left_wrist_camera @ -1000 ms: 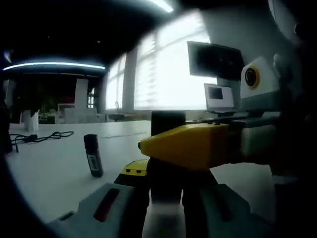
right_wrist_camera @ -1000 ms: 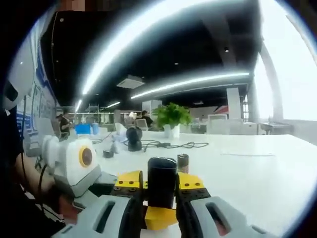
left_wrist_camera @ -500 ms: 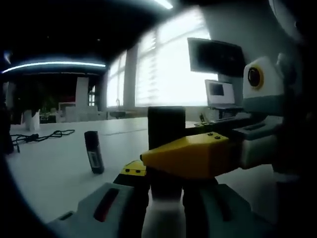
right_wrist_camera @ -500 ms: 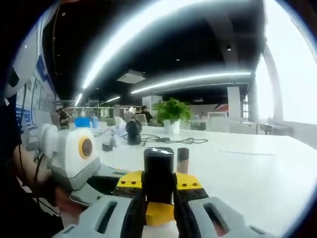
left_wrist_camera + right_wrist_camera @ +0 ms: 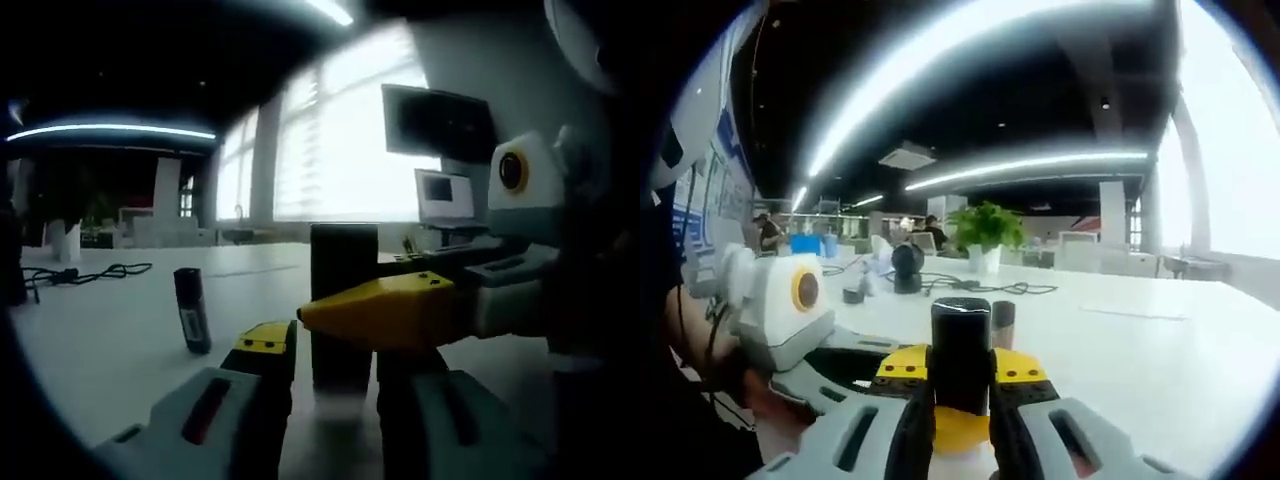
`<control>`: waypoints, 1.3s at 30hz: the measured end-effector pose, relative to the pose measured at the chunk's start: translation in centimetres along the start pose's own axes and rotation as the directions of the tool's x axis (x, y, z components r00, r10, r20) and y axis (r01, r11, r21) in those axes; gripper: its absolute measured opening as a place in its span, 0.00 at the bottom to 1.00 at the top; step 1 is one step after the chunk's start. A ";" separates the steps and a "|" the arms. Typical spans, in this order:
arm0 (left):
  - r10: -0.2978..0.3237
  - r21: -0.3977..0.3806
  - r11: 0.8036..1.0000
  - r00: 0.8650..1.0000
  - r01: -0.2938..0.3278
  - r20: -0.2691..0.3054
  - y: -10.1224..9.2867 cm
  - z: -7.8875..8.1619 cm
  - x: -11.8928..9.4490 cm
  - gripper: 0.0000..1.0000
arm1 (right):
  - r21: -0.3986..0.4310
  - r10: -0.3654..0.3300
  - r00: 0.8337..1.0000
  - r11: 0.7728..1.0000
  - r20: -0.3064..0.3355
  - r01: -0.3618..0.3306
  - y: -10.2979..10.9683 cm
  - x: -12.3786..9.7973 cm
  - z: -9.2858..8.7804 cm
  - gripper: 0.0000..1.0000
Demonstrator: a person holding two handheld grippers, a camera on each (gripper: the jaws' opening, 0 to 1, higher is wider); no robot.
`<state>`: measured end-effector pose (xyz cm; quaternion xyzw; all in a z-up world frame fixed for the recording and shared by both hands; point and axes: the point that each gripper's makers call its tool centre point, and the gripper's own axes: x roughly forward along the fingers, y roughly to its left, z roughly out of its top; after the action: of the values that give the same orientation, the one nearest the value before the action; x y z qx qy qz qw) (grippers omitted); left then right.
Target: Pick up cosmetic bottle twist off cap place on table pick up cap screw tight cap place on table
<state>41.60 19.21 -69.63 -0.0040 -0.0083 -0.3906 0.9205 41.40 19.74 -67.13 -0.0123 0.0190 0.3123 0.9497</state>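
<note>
A: Where's the cosmetic bottle [image 5: 343,300]?
B: Upright above the white counter [image 5: 110,340]. The left claw [image 5: 325,375] looks spread around its base; the right claw [image 5: 960,425] pinches it.
A: And the cap [image 5: 961,322]?
B: It appears on, so I'd judge setting down remains.

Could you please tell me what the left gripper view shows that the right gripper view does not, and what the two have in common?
Left gripper view alone: bright windows, a dark monitor and a laptop. Right gripper view alone: a potted plant, a black round device, long ceiling lights and seated people far off. Both share the white table, the upright black cosmetic bottle, a small dark tube standing beyond it, and a black cable.
</note>
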 end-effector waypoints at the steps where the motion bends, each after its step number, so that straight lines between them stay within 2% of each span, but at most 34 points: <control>1: -0.005 0.001 1.000 1.000 0.005 -0.002 -0.1 0.0 0.0 0.25 | 0.009 -0.001 1.000 1.000 0.004 0.001 -0.2 0.0 0.1 0.14; 5: -0.011 -0.010 1.000 1.000 0.011 -0.010 -0.1 -0.2 0.0 0.36 | 0.017 -0.019 1.000 1.000 0.017 0.019 -1.1 0.0 0.7 0.14; 9: -0.012 -0.002 1.000 1.000 0.012 -0.014 0.0 -0.2 -0.5 0.37 | 0.041 -0.034 0.999 0.999 0.034 0.032 -2.1 0.1 1.3 0.14; 15: -0.021 0.035 0.999 1.000 0.022 -0.018 0.3 -0.1 -1.4 0.39 | 0.031 -0.055 0.998 0.998 0.042 0.054 -3.8 0.4 1.9 0.14; 19: -0.043 0.023 0.999 0.999 0.043 -0.014 0.2 0.1 -1.8 0.43 | 0.012 -0.072 0.996 0.997 0.047 0.071 -5.2 0.9 2.3 0.14; 24: -0.059 -0.004 0.998 0.998 0.059 0.033 -0.1 0.8 -2.0 0.41 | -0.001 -0.098 0.994 0.995 0.046 0.099 -7.4 1.5 2.3 0.14; 29: -0.043 -0.045 0.998 0.998 0.045 0.036 0.4 0.7 -2.0 0.40 | -0.004 -0.134 0.990 0.991 0.045 0.134 -10.1 2.3 2.4 0.14; 39: -0.055 -0.032 0.998 0.998 0.056 0.030 0.1 0.5 -1.8 0.40 | 0.011 -0.212 0.977 0.977 0.038 0.211 -14.7 4.1 1.4 0.14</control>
<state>40.45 20.60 -69.15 -0.0247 -0.0154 -0.4160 0.9089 53.47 10.42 -65.74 -0.0048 0.0000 0.2097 0.9778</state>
